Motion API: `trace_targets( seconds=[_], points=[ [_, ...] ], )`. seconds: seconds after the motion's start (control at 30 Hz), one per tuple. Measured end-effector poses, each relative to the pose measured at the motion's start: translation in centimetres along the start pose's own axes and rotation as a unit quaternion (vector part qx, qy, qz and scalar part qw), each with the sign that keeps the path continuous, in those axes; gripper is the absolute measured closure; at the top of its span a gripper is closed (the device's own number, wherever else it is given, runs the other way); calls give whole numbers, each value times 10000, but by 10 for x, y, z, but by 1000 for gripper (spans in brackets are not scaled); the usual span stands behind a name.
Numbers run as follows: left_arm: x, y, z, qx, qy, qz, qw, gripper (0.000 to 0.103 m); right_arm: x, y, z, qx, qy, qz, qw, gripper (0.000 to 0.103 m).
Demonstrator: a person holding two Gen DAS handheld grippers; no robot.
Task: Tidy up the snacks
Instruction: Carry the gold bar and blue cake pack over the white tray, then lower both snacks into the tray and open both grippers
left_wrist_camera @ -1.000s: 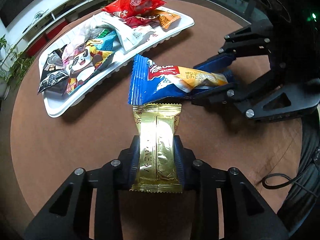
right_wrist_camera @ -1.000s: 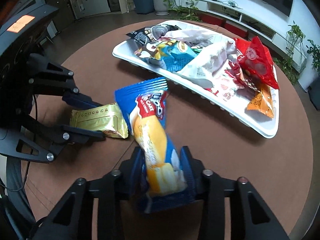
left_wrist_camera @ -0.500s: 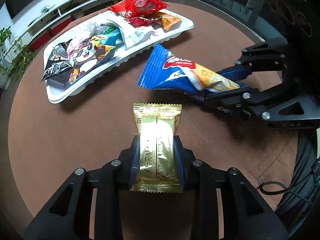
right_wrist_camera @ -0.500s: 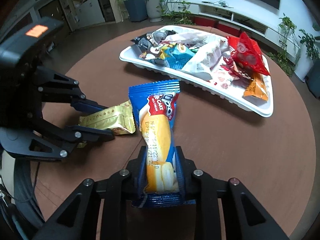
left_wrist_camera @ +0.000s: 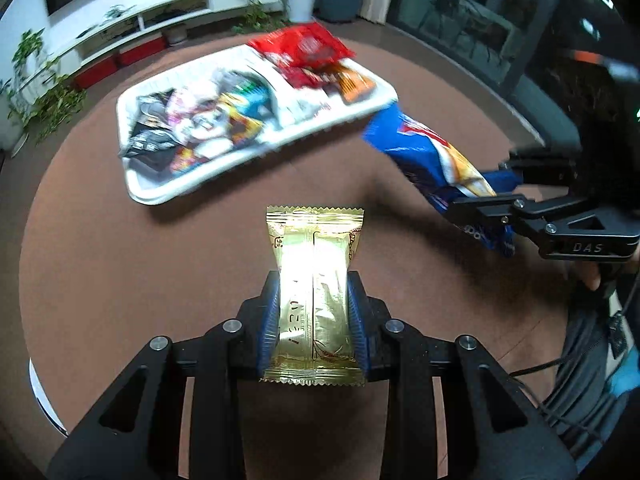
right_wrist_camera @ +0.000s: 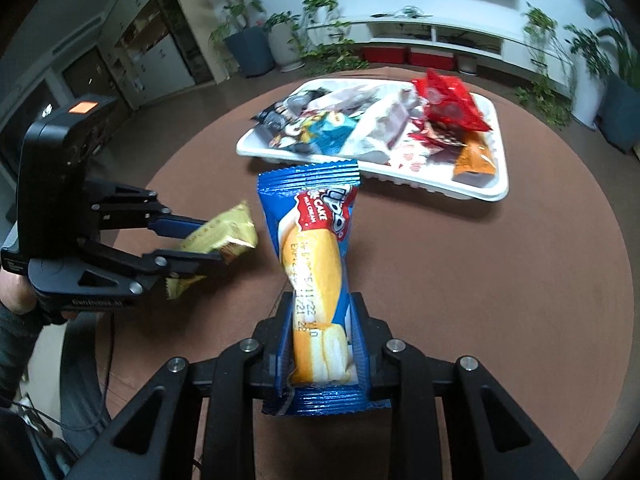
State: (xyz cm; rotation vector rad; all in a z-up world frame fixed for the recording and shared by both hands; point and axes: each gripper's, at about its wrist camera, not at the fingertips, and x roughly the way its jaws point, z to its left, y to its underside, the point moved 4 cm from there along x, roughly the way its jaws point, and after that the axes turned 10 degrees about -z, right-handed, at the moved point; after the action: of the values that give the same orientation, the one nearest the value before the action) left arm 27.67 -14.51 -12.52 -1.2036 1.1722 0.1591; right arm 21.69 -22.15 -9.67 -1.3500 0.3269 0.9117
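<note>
A: The gold wrapper (left_wrist_camera: 314, 300) is looking like glossy metallic foil, crimped at its ends and catching glare. What is sitting around it?

B: Blue ribbed pads (left_wrist_camera: 269, 320), seemingly rubbery, are pressing its sides; the left gripper (left_wrist_camera: 314, 322) around them is showing matt black plastic with shiny metal screws.

A: And right of the gold wrapper?

B: The blue cake packet (right_wrist_camera: 316, 280) is shining like slick plastic film. Beyond the gold wrapper, the white tray (left_wrist_camera: 160, 196) is appearing smooth and foam-like, resting on the matt brown table (left_wrist_camera: 120, 260).
</note>
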Motion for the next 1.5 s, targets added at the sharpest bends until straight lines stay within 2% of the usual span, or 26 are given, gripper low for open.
trace_targets(
  seconds=[0.23,0.47,0.67,0.8,1.1,1.5],
  points=[
    [-31,-40,46,-636,-217,-574,9961,74,-15,-18,-38,699,376,-263,9965,75],
    [-43,-93,87,-1202,-429,-1098,9857,74,-22,-71,-52,1072,557,-637,9906,75],
    [-17,-129,100,-1308,-580,-1113,9834,74,0,-131,-36,1054,382,-777,9906,75],
    [9,-145,106,-1322,-656,-1042,9836,74,30,-154,-32,1081,379,-561,9918,75],
    [62,-153,113,-1294,-763,-817,9853,74,91,-154,-43,1106,759,-47,9909,75],
    [105,-157,115,-1321,-867,-763,9845,73,108,-141,-54,1137,1004,53,9884,75]
  ],
)
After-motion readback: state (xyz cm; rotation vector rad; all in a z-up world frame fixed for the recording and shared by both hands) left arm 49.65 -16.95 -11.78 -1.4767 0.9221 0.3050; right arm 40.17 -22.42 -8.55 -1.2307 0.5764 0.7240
